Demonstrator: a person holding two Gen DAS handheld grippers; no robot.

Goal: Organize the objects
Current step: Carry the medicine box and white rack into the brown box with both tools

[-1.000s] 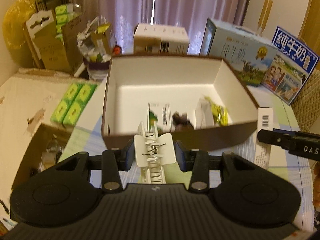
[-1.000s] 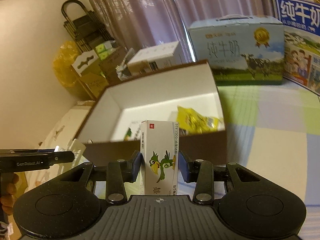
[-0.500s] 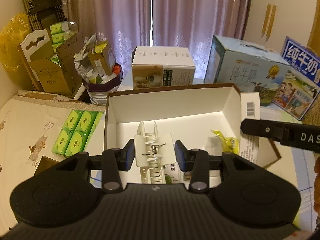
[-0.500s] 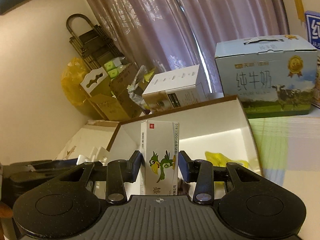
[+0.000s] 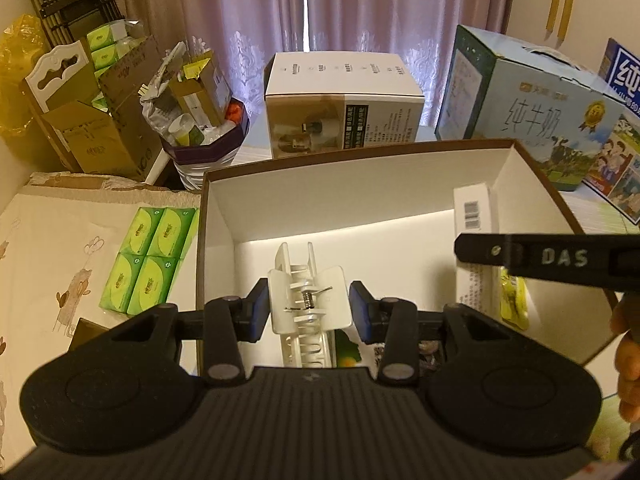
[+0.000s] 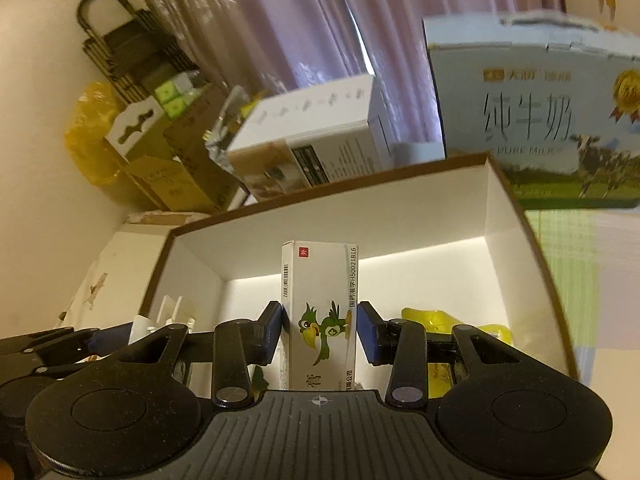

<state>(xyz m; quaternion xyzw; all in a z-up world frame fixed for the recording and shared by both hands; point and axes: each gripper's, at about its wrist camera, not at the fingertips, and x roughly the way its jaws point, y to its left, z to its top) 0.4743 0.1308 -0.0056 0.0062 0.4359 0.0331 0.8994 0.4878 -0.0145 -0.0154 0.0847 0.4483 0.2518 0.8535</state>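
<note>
A: What is the left gripper (image 5: 308,310) holding?

B: A white hair clip (image 5: 306,300), pinched narrow between the blue pads at the lower middle of the left view. The clip stands over the open box (image 5: 400,196), whose white inside fills the centre of the frame.

A: And the right gripper (image 6: 320,330)?

B: Closed on a small carton (image 6: 320,312) with a green parrot printed on it, held upright at the centre of the right view, in front of the same box (image 6: 504,216). In the left view that carton (image 5: 474,216) shows at the right, above the other tool's black finger.

A: Anything lying in the box?

B: A yellow packet (image 6: 424,318) at the lower right of the right view, and something dark and something green under the left gripper, too hidden to name.

A: Around the box?

B: Green tissue packs (image 5: 150,258) at the left of the left view, a white box (image 5: 344,104) behind at top centre, a blue milk case (image 5: 532,108) at upper right, purple curtains (image 5: 360,0) along the top. A bit of a hand (image 5: 626,360) shows at the right edge.
</note>
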